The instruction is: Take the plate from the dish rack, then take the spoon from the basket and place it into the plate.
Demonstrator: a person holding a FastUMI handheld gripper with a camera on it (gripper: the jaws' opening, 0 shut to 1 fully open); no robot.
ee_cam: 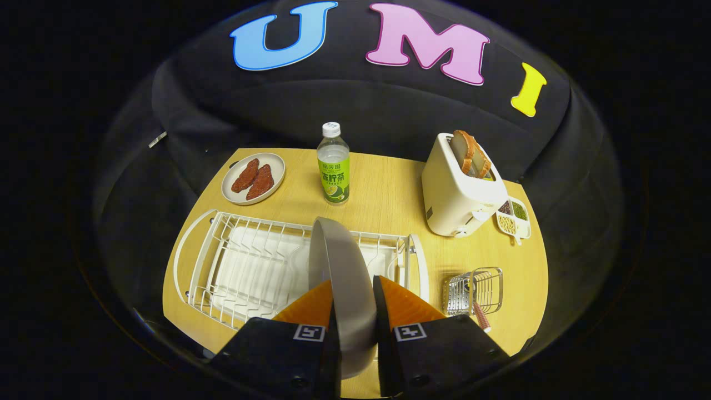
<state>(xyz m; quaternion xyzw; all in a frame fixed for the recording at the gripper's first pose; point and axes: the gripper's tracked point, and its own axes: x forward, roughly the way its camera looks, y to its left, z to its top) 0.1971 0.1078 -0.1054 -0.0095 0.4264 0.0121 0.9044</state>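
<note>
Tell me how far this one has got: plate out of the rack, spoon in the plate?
Done: the claw is shut on the plate, held on edge between its fingers. In hand: the plate is over the dish rack; whether it has cleared the wires I cannot tell. Left: setting the plate down, then fetching the spoon, whose handle pokes out of the wire basket, into the plate.

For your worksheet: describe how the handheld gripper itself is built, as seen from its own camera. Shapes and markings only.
The gripper has two wedge-shaped fingers with finely ribbed faces that taper to points. Each rises from a blocky dark base that carries a small square black-and-white marker on top, with round screw holes lower down.
</note>
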